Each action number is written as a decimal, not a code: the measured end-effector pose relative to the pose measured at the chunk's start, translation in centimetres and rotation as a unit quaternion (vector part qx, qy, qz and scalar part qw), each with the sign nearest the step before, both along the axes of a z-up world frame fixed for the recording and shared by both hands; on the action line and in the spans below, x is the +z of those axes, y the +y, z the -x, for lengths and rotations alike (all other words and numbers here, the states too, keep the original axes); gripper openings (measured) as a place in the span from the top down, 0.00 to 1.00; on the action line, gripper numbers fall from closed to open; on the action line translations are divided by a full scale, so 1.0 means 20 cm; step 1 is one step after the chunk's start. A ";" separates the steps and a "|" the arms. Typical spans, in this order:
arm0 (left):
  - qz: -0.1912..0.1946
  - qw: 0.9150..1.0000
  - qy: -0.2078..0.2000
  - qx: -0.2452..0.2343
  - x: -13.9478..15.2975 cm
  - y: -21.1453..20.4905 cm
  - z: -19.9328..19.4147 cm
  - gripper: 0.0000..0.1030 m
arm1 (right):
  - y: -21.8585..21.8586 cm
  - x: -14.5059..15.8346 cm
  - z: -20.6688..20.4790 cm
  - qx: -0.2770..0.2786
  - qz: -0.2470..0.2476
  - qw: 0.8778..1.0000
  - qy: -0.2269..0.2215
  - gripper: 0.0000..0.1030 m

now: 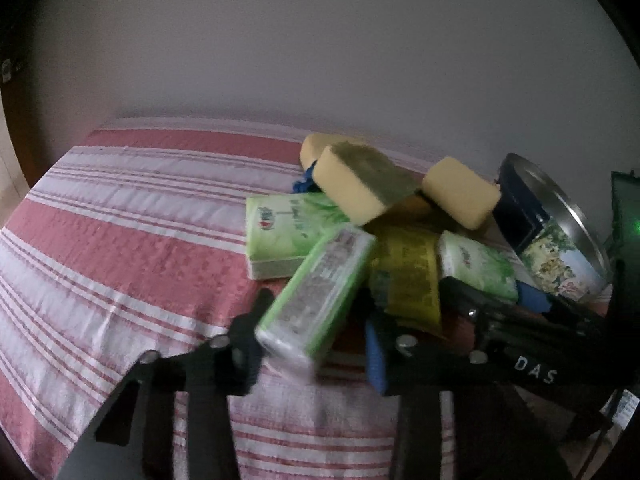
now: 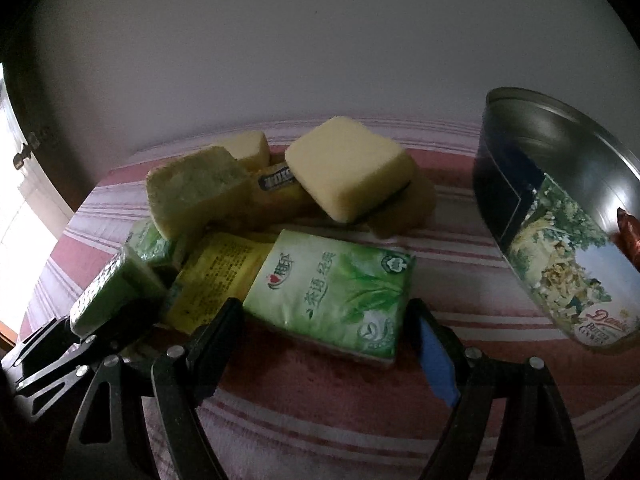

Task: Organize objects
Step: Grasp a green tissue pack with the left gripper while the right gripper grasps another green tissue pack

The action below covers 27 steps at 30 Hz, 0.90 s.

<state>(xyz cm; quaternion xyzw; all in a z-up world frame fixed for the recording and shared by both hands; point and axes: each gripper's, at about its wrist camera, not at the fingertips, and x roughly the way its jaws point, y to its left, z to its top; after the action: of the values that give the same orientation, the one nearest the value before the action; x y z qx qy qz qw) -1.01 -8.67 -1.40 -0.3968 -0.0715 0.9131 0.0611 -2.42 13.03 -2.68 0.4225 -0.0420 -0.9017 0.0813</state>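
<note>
A green tissue pack (image 1: 316,300) is held between the fingers of the left gripper (image 1: 312,344), which is closed narrowly on it; the pack is tilted at the near edge of the pile on the striped cloth (image 1: 120,240). A second tissue pack (image 2: 332,292) is seen lying flat just ahead of the right gripper (image 2: 324,344), whose jaws stand wide and empty on either side of its near end. Yellow sponges (image 2: 352,168) are heaped behind, and the open cookie tin (image 2: 560,220) lies tipped to the right. The packs are judged light, soft and slick in their plastic wrap, so a hold across the short sides seems best. Whether the held pack is already lifted clear is blurred.
</note>
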 end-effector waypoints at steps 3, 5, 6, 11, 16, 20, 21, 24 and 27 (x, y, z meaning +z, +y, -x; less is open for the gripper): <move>-0.005 1.000 0.014 0.004 0.03 -0.01 -0.04 0.76 | 0.03 0.00 -0.01 -0.001 0.006 1.000 0.002 0.22; -0.006 1.000 0.025 0.006 0.04 -0.02 -0.06 0.76 | 0.05 0.01 -0.03 -0.004 0.006 1.000 0.004 0.23; -0.005 0.999 0.032 0.007 0.05 -0.01 -0.08 0.76 | 0.07 0.01 -0.04 -0.006 0.006 1.000 0.008 0.23; -0.010 0.996 0.085 0.004 0.11 -0.02 -0.17 0.76 | 0.12 0.10 -0.14 -0.013 0.005 0.999 0.049 0.23; -0.004 0.995 0.097 -0.005 0.12 -0.01 -0.20 0.75 | 0.12 0.15 -0.21 -0.010 -0.008 0.996 0.091 0.23; -0.011 0.995 0.100 0.008 0.13 -0.06 -0.17 0.75 | 0.11 0.18 -0.23 -0.014 -0.013 0.994 0.107 0.23; -0.016 0.995 0.100 0.010 0.12 -0.09 -0.14 0.75 | 0.11 0.19 -0.25 -0.016 -0.017 0.993 0.116 0.23; -0.024 0.995 0.096 0.018 0.12 -0.09 -0.13 0.75 | 0.09 0.23 -0.26 -0.019 -0.040 0.988 0.146 0.23; -0.026 0.995 0.094 0.023 0.13 -0.08 -0.11 0.75 | 0.10 0.24 -0.26 -0.017 -0.050 0.986 0.157 0.23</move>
<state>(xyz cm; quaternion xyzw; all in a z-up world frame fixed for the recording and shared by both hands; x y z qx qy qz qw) 1.27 -10.18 1.16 -0.3060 -0.0986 0.9452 0.0567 2.79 15.04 2.16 0.2787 0.0095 -0.9590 0.0502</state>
